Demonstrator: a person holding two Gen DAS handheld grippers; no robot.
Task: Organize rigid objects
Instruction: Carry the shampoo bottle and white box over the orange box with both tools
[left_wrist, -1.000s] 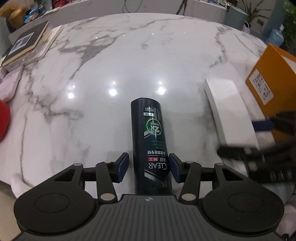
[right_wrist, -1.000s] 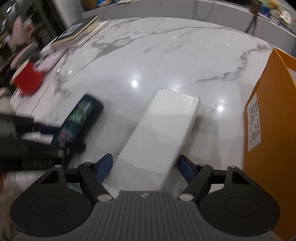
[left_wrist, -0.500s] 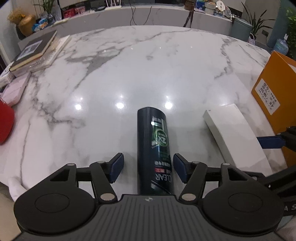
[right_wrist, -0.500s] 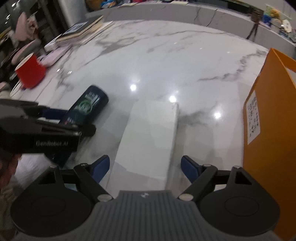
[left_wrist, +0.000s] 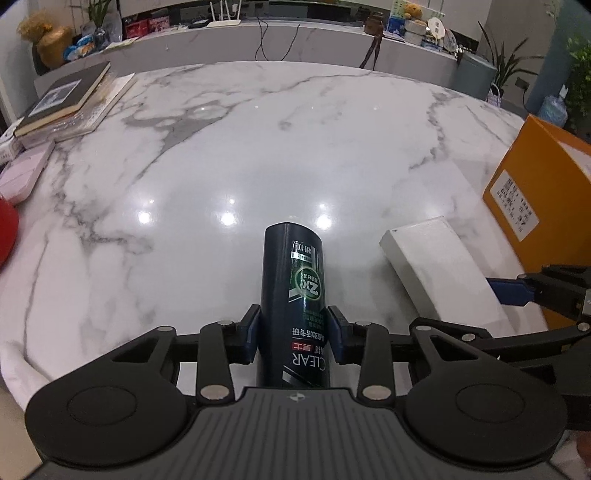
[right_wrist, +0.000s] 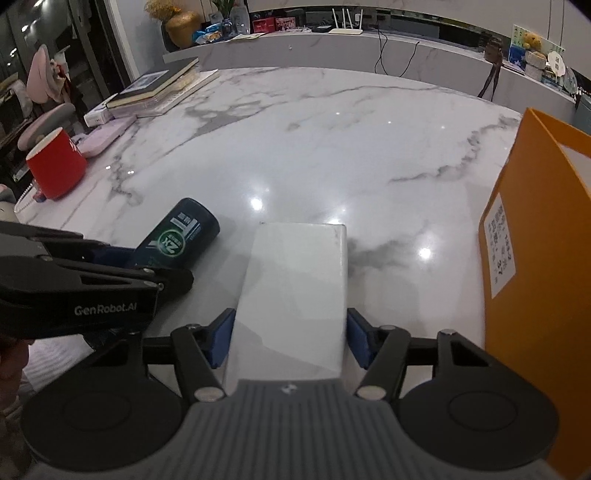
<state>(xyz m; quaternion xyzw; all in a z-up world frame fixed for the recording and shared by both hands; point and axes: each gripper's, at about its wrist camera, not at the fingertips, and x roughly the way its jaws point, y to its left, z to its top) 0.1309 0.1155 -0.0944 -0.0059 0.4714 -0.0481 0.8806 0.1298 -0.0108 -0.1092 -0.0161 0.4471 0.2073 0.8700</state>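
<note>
My left tongs (left_wrist: 294, 338) are closing around the dark shampoo bottle (left_wrist: 293, 291), and the blue pads appear to touch its sides down near the cap end. The bottle lies flat on the marble surface (left_wrist: 258, 147) with its bottom pointing to twelve o'clock in the left wrist view.

My right tongs (right_wrist: 290, 341) are closing on the white box (right_wrist: 295, 288); its near end sits between the blue pads, which look to meet both long sides, though I cannot be sure how firmly they press. The box lies flat, stretching to twelve o'clock in the right wrist view.

From the right wrist view, the bottle is at ten o'clock of the box, near but apart from it. The orange carton (right_wrist: 532, 258) stands upright at three o'clock, just beside the box. A red cup (right_wrist: 55, 162) stands at ten o'clock near the surface's edge, and a stack of books (right_wrist: 159, 88) lies at eleven o'clock, well apart from the box.
</note>
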